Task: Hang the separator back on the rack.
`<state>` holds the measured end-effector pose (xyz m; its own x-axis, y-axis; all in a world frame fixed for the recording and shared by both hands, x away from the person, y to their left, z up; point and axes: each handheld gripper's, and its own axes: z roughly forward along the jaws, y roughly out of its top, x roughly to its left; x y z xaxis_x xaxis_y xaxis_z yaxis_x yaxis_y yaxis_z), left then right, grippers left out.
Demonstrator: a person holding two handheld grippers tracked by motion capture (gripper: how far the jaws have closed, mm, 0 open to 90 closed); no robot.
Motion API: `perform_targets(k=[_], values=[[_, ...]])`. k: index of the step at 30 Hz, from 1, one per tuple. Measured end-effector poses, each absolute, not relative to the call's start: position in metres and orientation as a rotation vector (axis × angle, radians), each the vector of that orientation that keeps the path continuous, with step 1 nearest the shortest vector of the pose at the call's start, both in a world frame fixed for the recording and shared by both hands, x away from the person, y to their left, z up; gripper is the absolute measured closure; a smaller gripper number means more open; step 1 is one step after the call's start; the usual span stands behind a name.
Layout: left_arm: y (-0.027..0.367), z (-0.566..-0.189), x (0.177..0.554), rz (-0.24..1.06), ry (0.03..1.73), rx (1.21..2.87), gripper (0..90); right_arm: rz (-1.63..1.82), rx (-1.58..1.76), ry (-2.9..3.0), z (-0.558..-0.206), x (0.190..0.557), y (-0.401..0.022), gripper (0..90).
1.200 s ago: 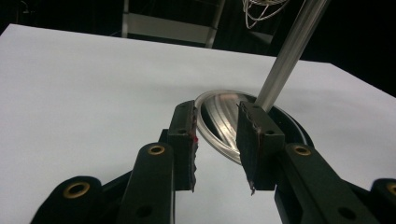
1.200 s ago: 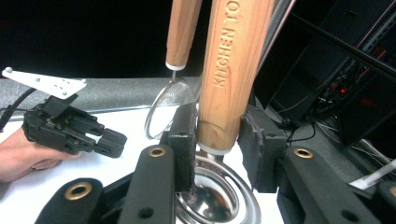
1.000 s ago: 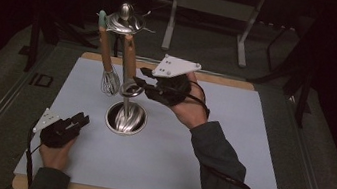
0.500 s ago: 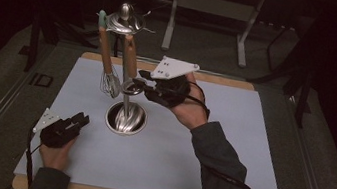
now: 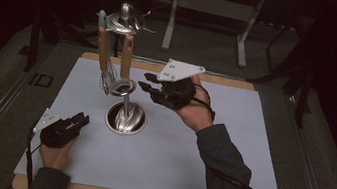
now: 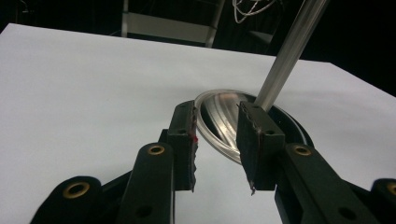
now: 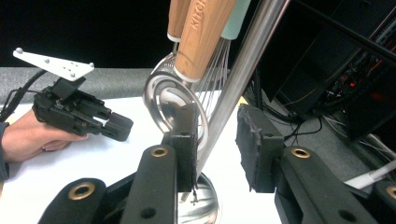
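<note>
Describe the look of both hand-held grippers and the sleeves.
Both the left gripper and right gripper are black, with brass-coloured rivets, a pale three-cornered plate on top and a black cable. Their pads are dark and ridged. The sleeves are dark grey.

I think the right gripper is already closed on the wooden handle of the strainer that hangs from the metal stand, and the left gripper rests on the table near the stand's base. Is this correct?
Not quite. The right gripper is open and holds nothing: the high view shows its jaws apart from the strainer's wooden handle. The rest holds: the strainer hangs from the metal stand, and the left gripper rests near the base.
</note>
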<state>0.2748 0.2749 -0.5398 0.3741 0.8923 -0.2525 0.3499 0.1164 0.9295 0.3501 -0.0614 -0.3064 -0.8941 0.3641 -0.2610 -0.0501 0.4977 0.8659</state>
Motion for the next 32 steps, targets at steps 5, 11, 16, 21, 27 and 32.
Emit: perform_targets(k=[5,11,16,21,27,32], values=[[0.275,-0.540,0.275,0.580,1.189,1.460,68.2,1.358,0.271,2.346,-0.310,0.351,-0.067,68.0],[0.275,-0.540,0.275,0.580,1.189,1.461,68.2,1.344,0.298,2.359,-0.315,0.354,-0.075,67.4],[0.275,-0.540,0.275,0.580,1.190,1.467,68.1,1.321,0.335,2.380,-0.320,0.357,-0.082,67.4],[0.274,-0.540,0.276,0.581,1.192,1.471,68.1,1.289,0.373,2.408,-0.328,0.359,-0.087,66.7],[0.274,-0.540,0.276,0.580,1.195,1.467,68.0,1.268,0.420,2.431,-0.338,0.363,-0.093,66.2],[0.274,-0.540,0.276,0.579,1.198,1.464,68.0,1.264,0.454,2.451,-0.351,0.365,-0.101,65.0]])
